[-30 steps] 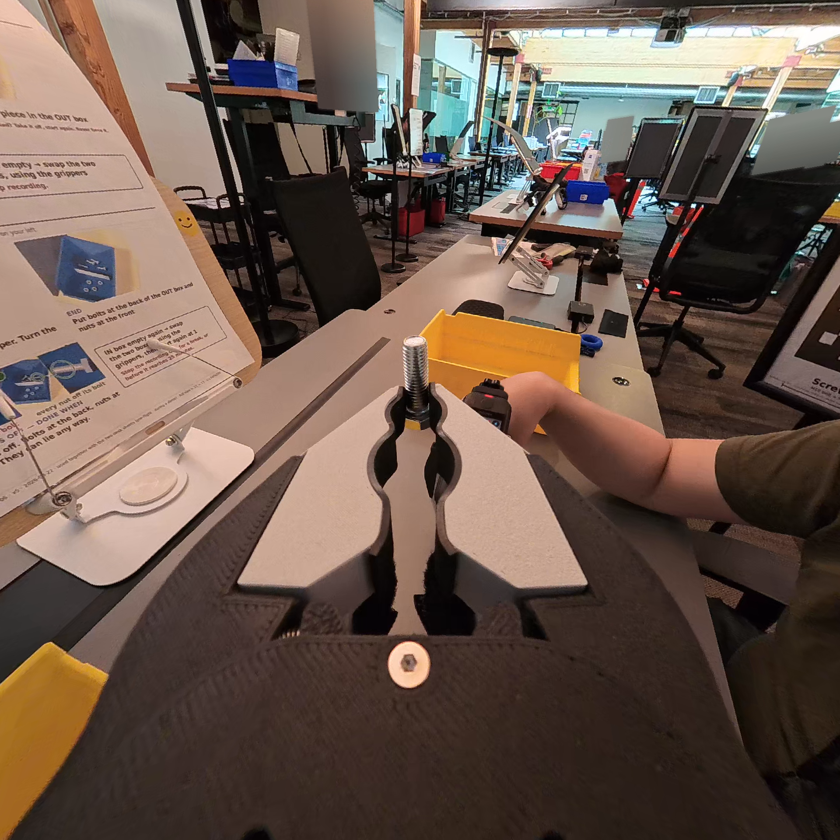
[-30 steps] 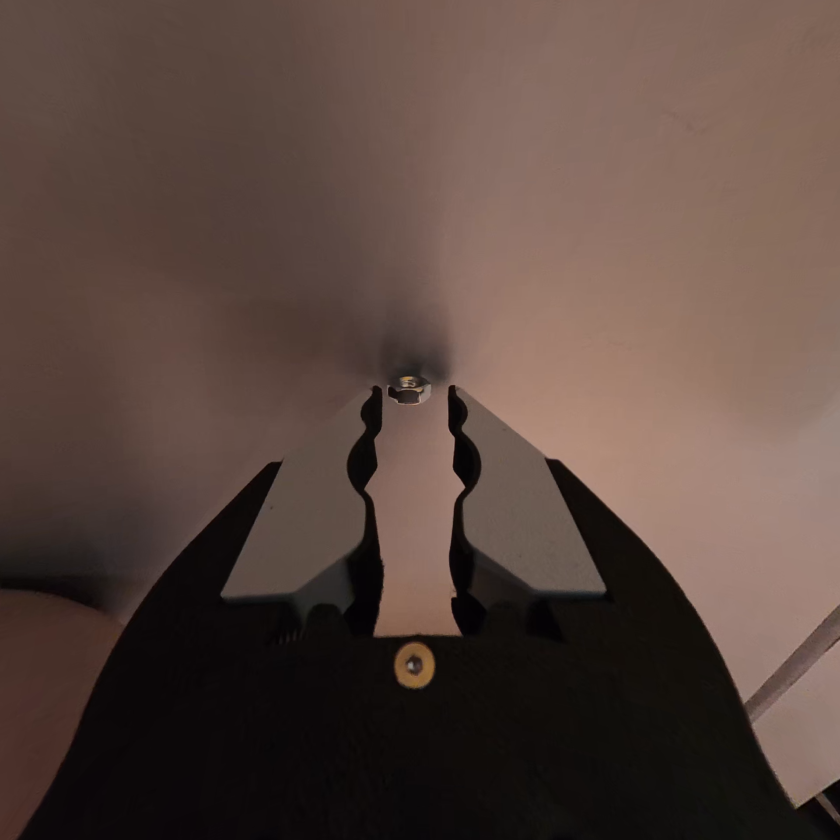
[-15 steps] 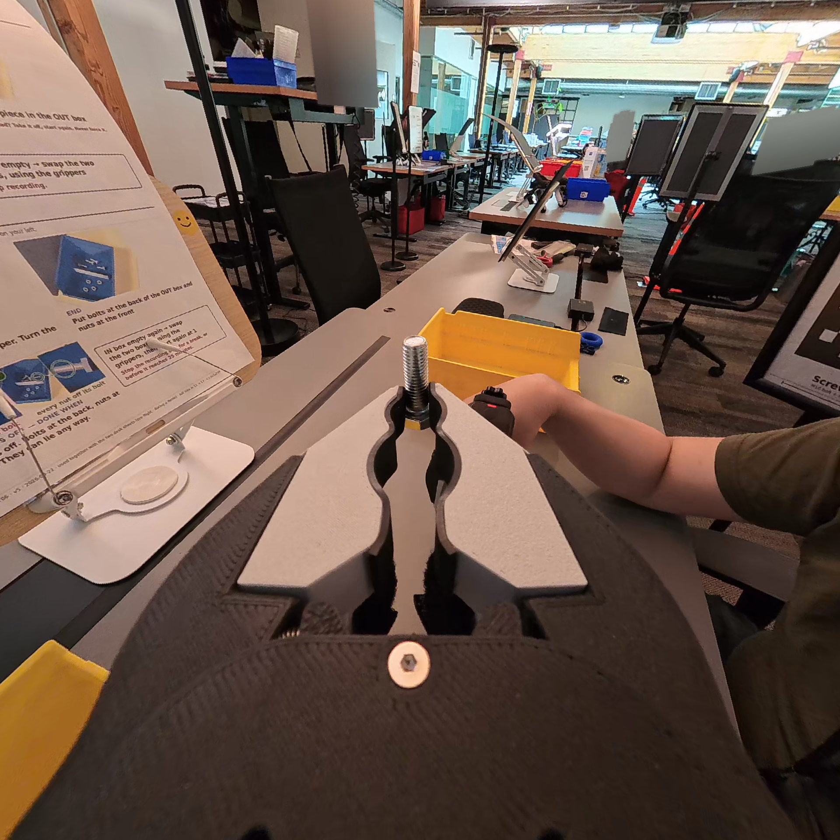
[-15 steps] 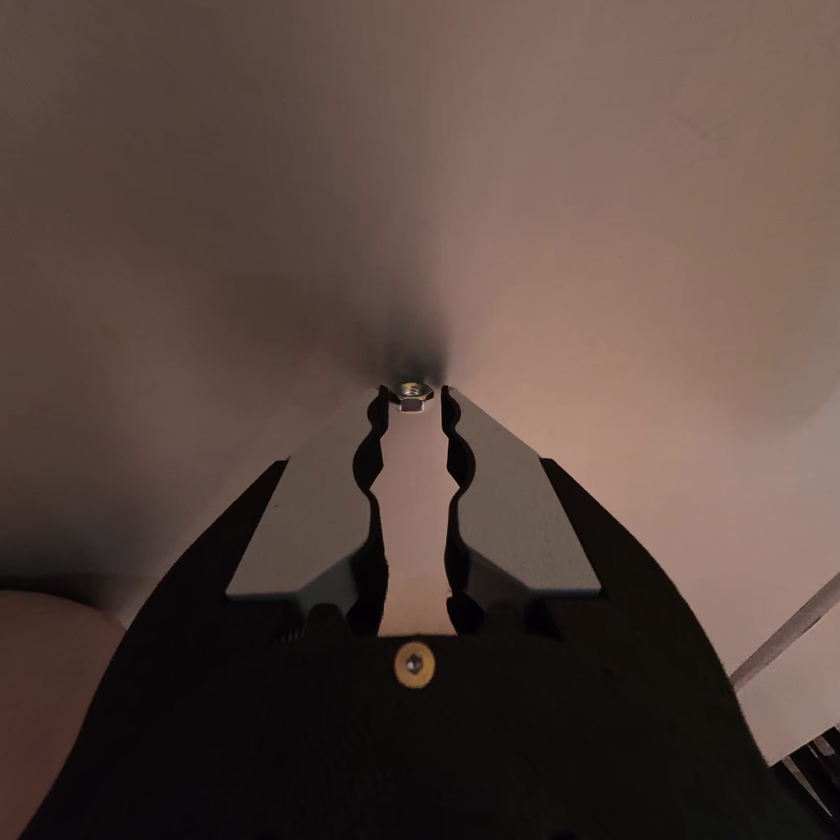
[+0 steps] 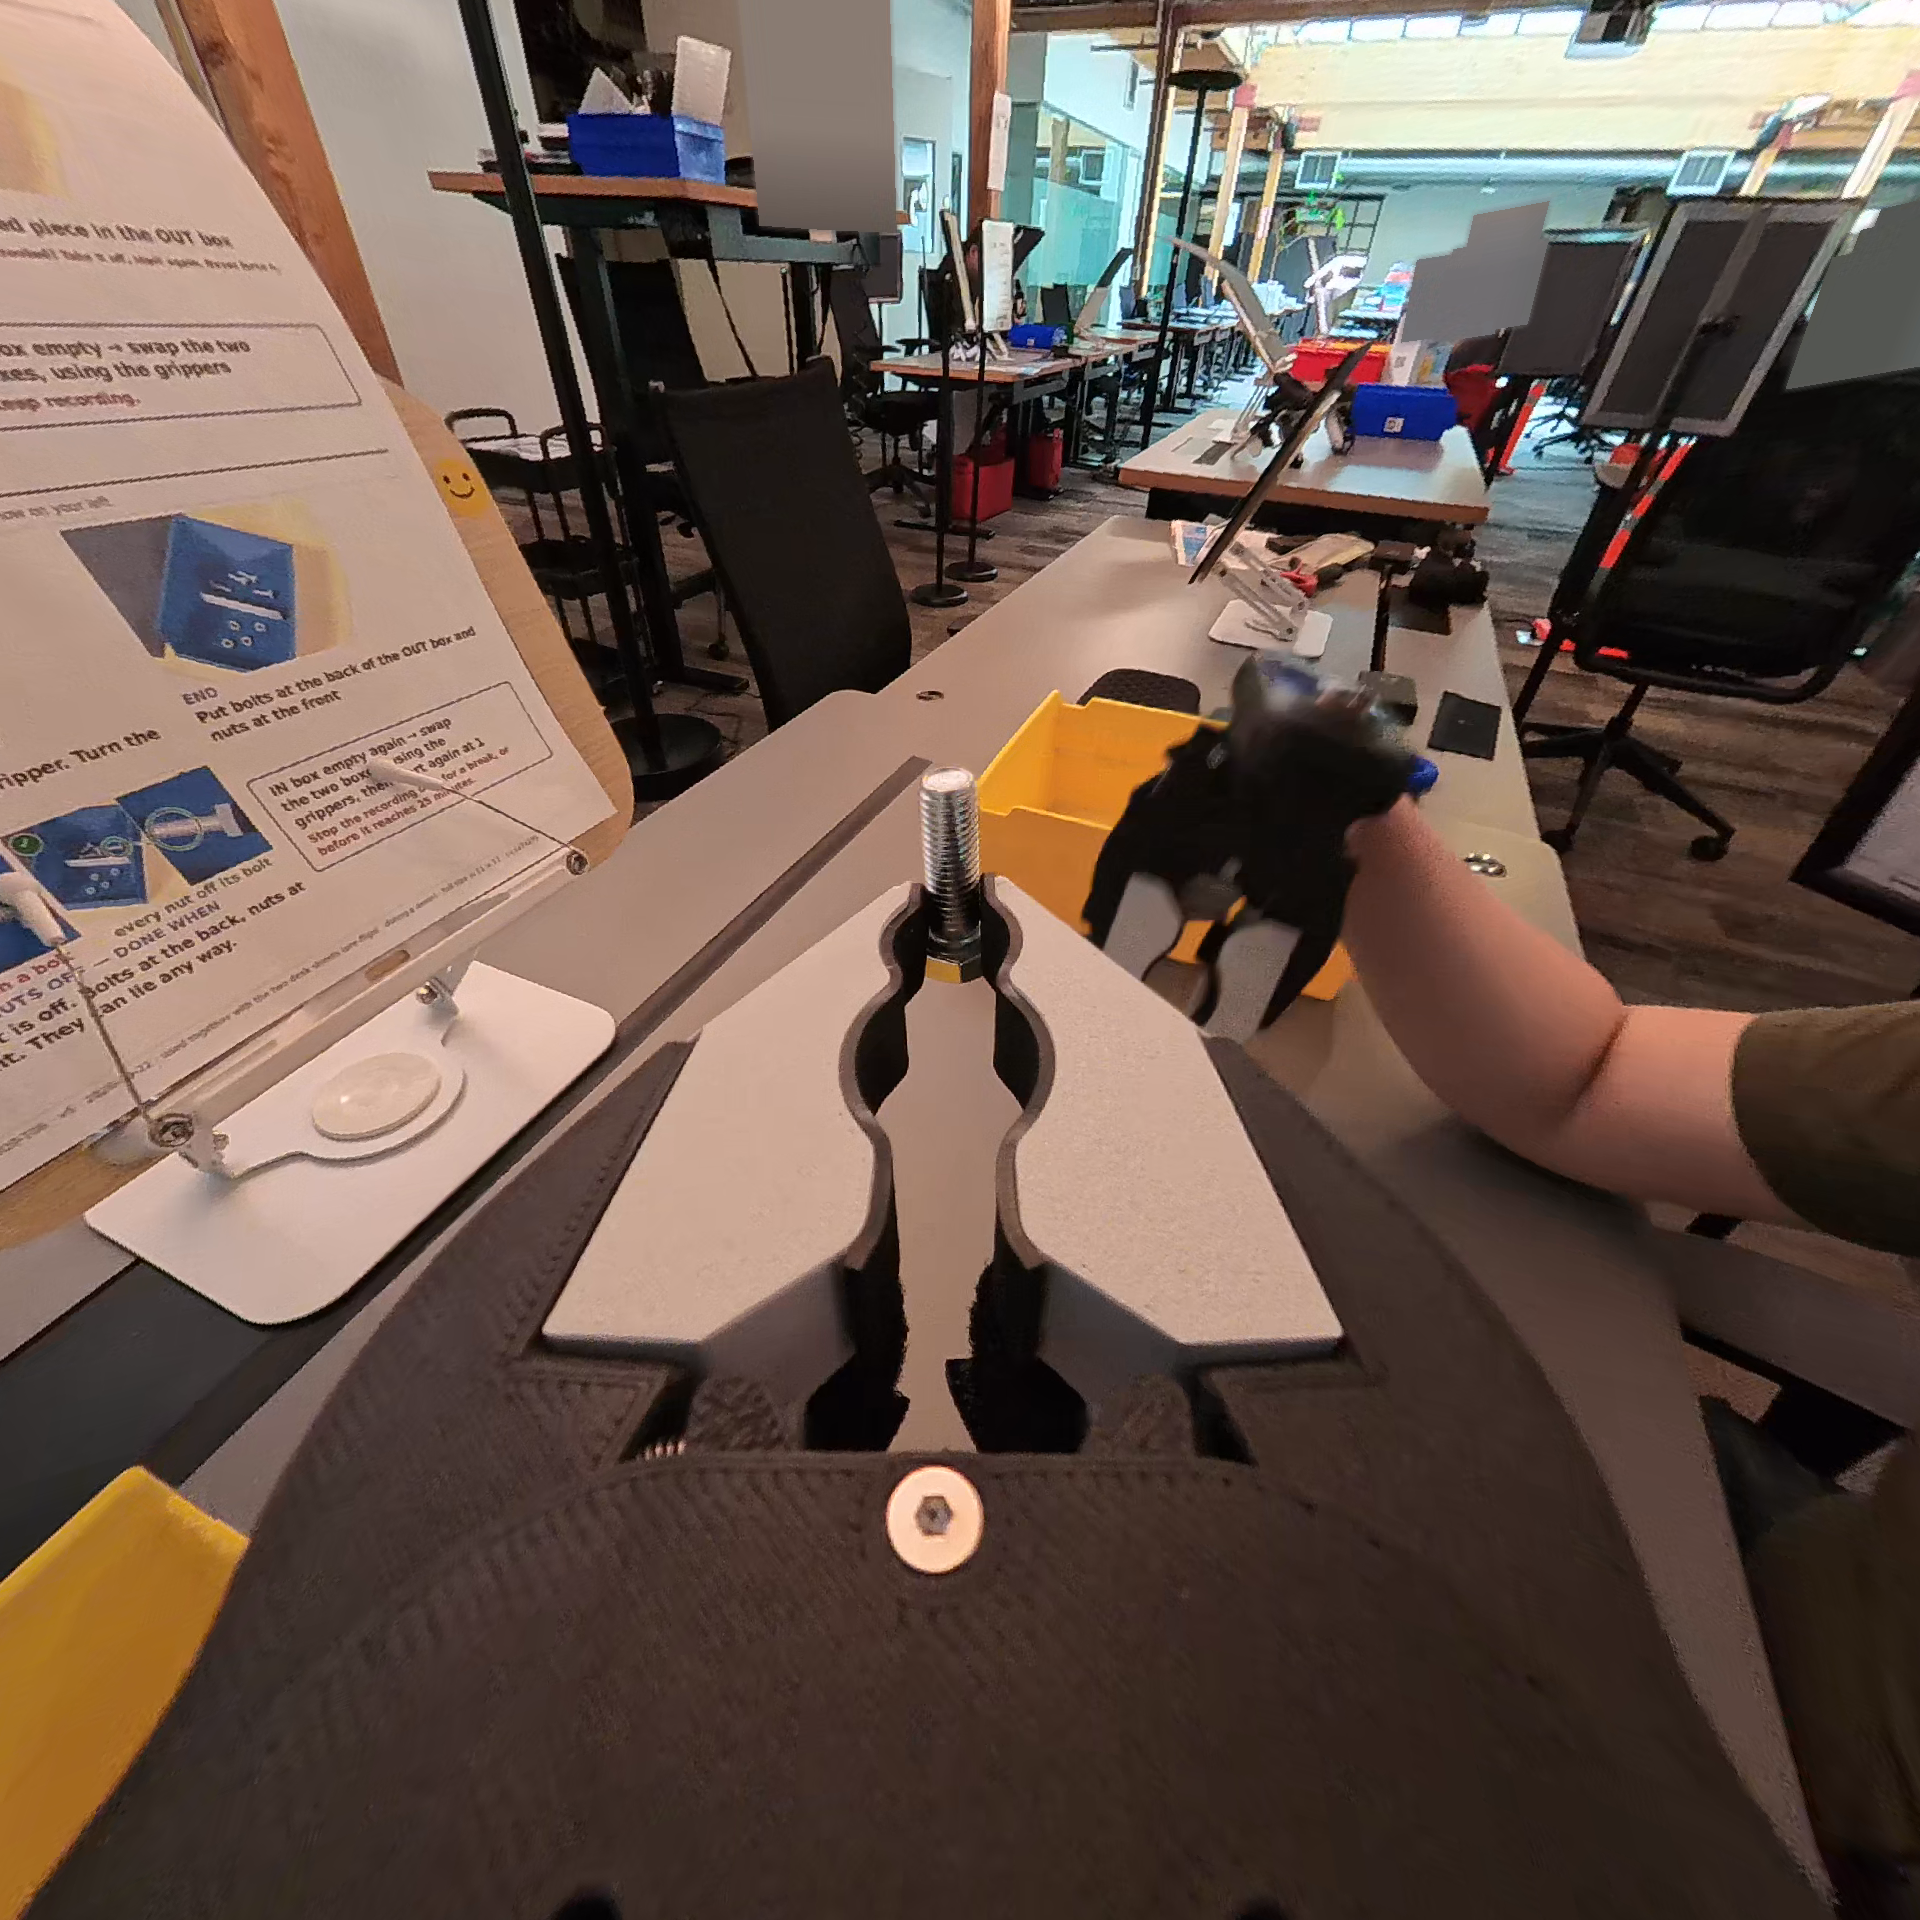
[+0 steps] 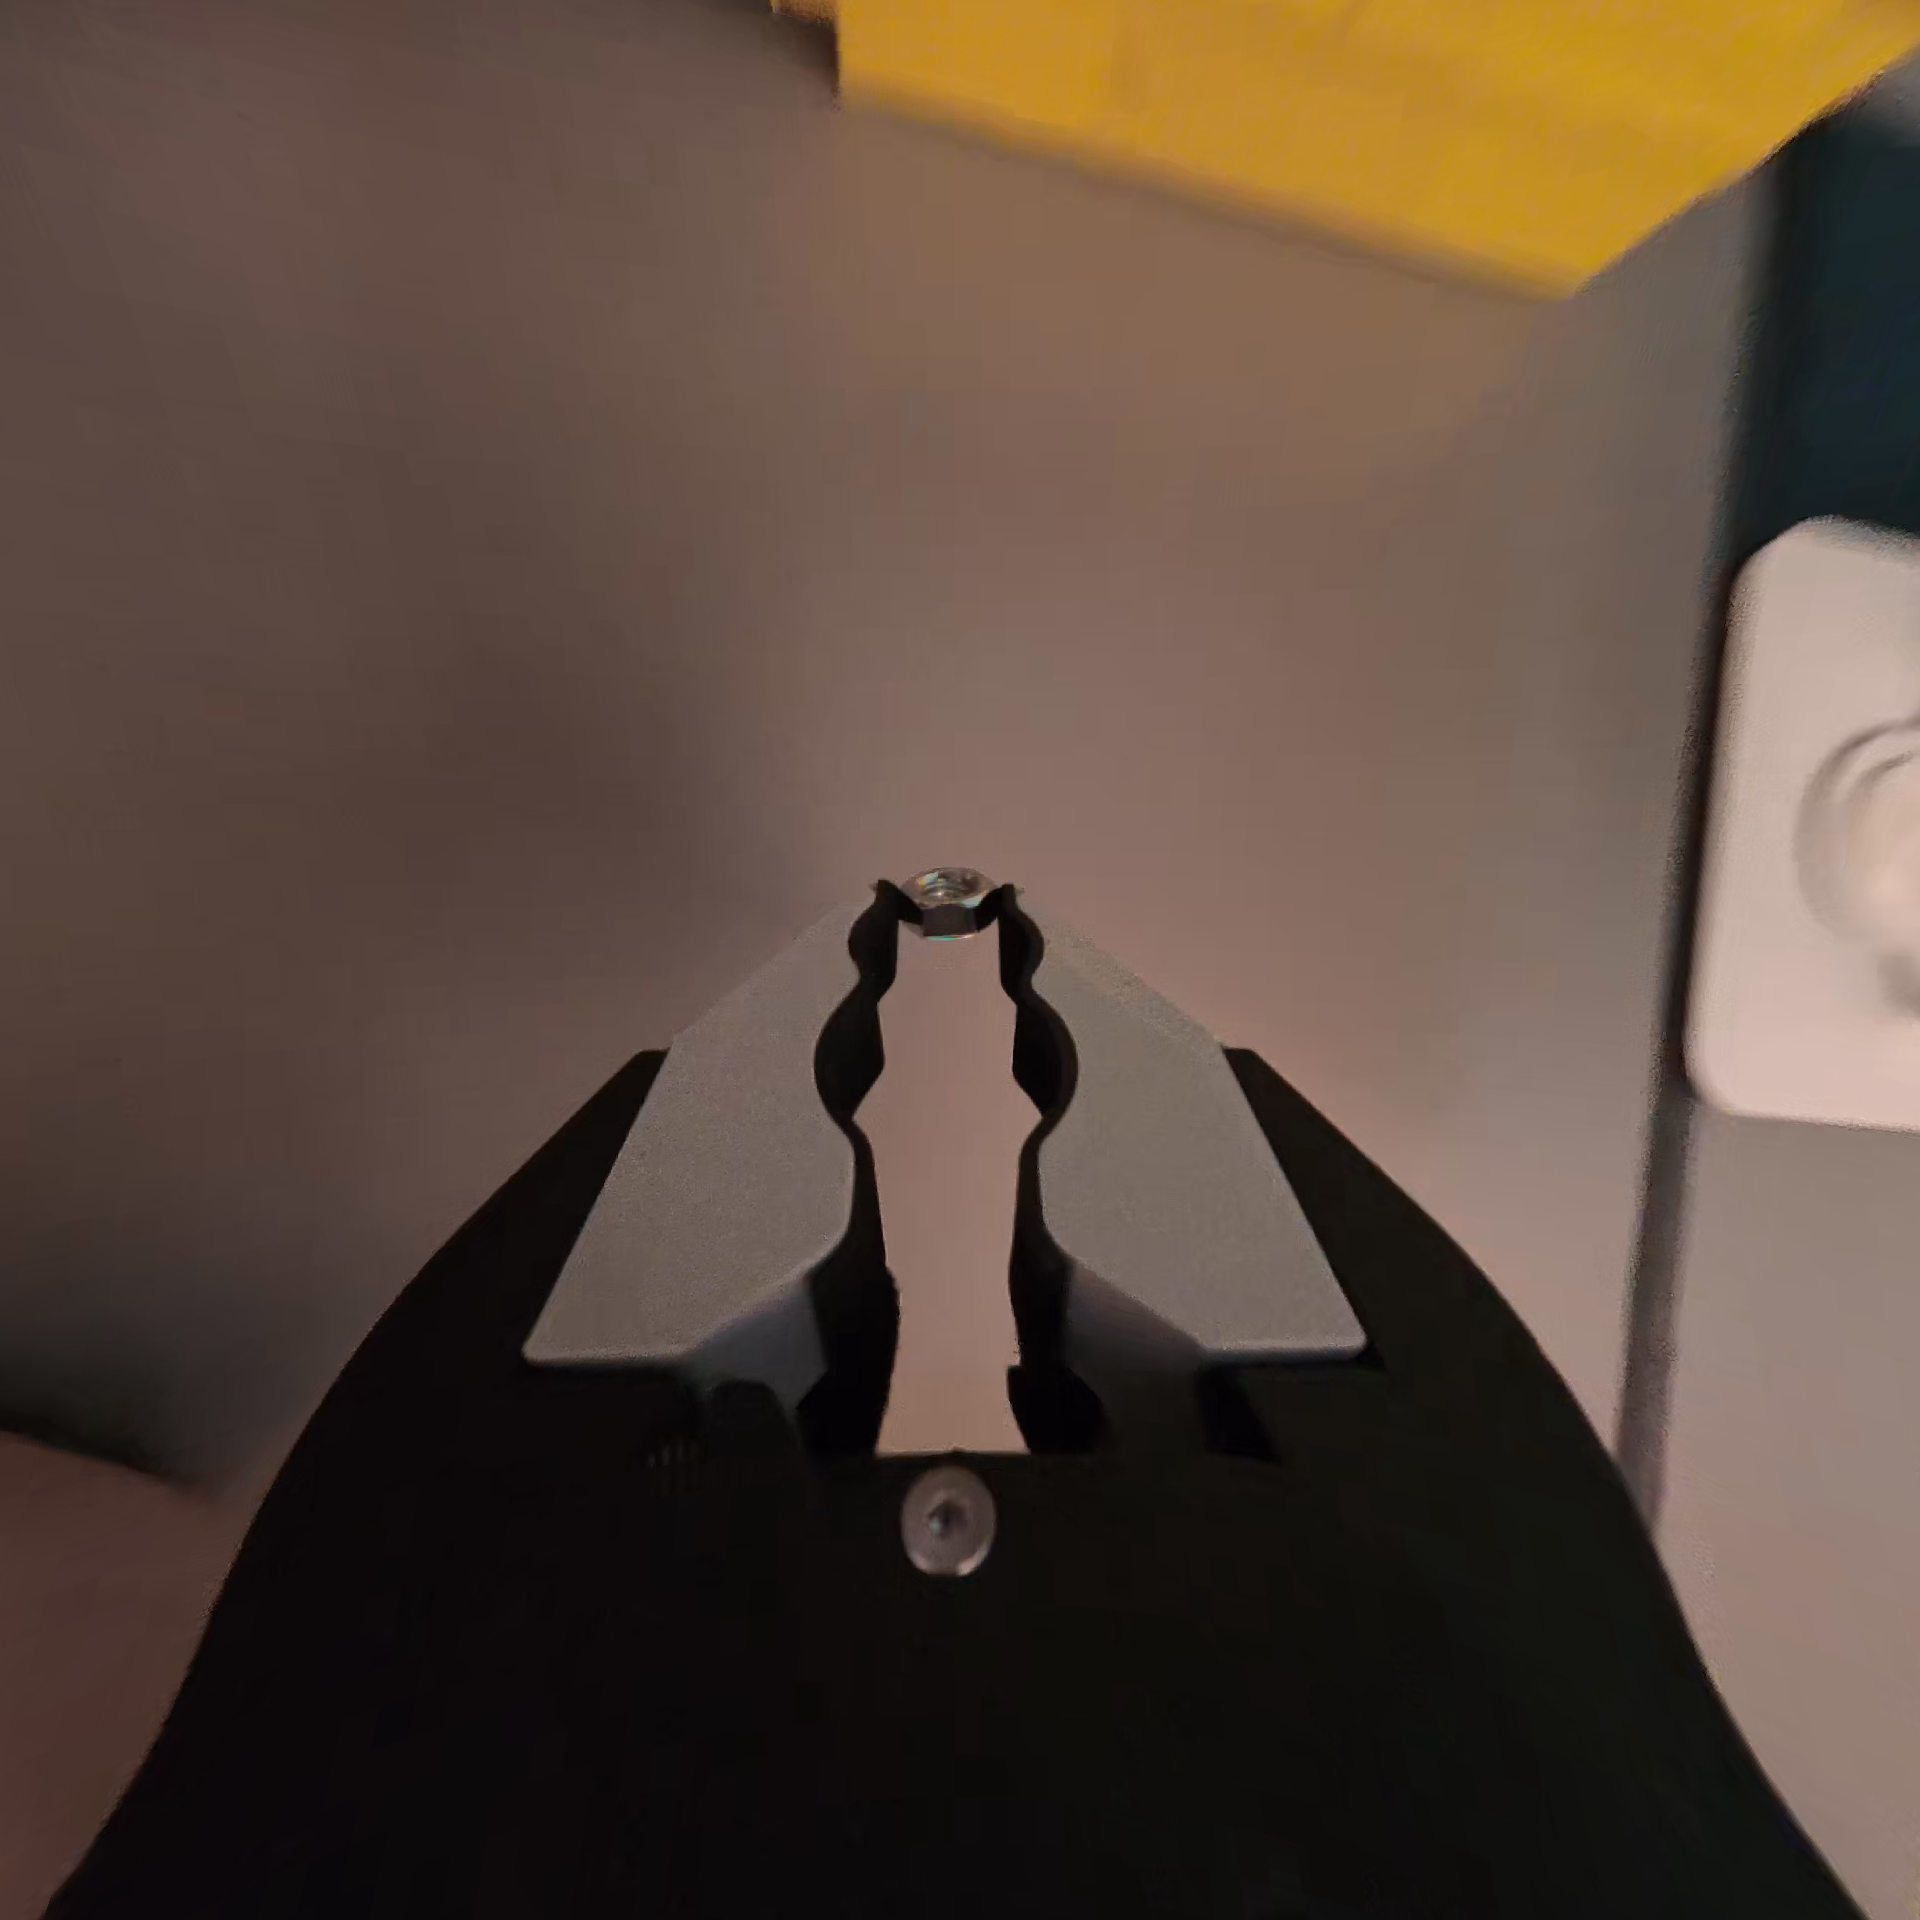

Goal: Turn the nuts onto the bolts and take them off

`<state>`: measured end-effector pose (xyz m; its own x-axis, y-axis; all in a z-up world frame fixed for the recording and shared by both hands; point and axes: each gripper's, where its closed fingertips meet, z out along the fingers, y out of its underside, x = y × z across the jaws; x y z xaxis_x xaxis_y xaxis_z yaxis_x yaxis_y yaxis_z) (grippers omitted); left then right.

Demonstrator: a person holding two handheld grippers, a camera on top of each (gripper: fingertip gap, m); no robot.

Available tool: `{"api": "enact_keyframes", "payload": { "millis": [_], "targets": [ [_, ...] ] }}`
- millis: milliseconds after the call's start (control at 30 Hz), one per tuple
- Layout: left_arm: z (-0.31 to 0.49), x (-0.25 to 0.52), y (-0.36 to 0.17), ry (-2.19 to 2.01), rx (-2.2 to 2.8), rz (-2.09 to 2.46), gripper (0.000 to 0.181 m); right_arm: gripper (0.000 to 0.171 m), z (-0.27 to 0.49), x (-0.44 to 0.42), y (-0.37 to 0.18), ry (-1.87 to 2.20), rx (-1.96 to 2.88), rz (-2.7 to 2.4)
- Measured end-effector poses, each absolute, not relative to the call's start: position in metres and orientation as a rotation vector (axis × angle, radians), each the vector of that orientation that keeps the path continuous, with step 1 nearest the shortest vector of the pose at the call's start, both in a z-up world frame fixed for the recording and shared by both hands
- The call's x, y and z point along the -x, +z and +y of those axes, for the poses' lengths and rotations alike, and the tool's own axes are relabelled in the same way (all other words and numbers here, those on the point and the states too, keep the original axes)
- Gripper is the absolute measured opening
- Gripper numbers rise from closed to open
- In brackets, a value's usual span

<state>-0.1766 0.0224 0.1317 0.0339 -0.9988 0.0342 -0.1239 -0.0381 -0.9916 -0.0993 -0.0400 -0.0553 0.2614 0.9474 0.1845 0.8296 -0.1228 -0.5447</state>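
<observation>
Left gripper [image 5: 951, 935] was closed on the hex head of a steel bolt [image 5: 948, 852], pinched in the notch at its fingertips. The bolt stood upright, threaded shank pointing up and bare of any nut.

Right gripper [image 6: 945, 914] was closed on a small hex nut [image 6: 943, 918], held at the very tips of its fingers with the threaded bore facing up and slightly towards the camera. The fingers were nearly together, parted only by the width of the nut. The nut was lifted clear of the grey table [image 6: 520, 623].

In the left wrist view the right gripper [image 5: 1226, 873] appeared motion-blurred, to the right of the bolt and in front of the yellow bin [image 5: 1049, 790] on the table, tips angled downward. Nut and bolt were apart, not yet engaged.

An instruction sheet on a white stand [image 5: 343, 1143] stood to the left of the bolt. The corner of a second yellow bin [image 5: 94, 1621] showed at the lower left. The right wrist view showed a yellow bin edge [image 6: 1299, 114] at the top and the stand's white base [image 6: 1829, 831] at the right.
</observation>
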Motion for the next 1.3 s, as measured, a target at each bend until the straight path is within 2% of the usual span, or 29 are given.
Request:
{"api": "enact_keyframes", "payload": {
  "millis": [33,300,433,567,833,1300],
  "targets": [
    [0.023,0.171,0.128,-1.138,1.347,1.266,0.007,0.018,-0.041,0.102,-0.035,0.305,1.894,-1.56],
    [0.015,0.11,0.098,-1.146,1.307,1.288,0.007,0.018,-0.052,0.09,0.106,0.478,1.37,-1.121],
    [0.013,0.085,0.082,-1.096,1.284,1.275,0.007,0.018,-0.036,0.065,0.144,0.552,1.299,-0.842],
    [0.008,0.073,0.074,-1.074,1.235,1.269,0.007,0.018,-0.021,0.063,0.141,0.685,1.313,-0.747],
    [-0.021,0.072,0.069,-1.232,1.173,1.434,0.007,0.018,-0.018,0.085,0.104,0.856,1.399,-0.886],
    [-0.054,0.077,0.074,-1.319,1.054,1.563,0.007,0.018,-0.045,0.096,0.106,1.046,1.323,-0.995]
  ]
}}
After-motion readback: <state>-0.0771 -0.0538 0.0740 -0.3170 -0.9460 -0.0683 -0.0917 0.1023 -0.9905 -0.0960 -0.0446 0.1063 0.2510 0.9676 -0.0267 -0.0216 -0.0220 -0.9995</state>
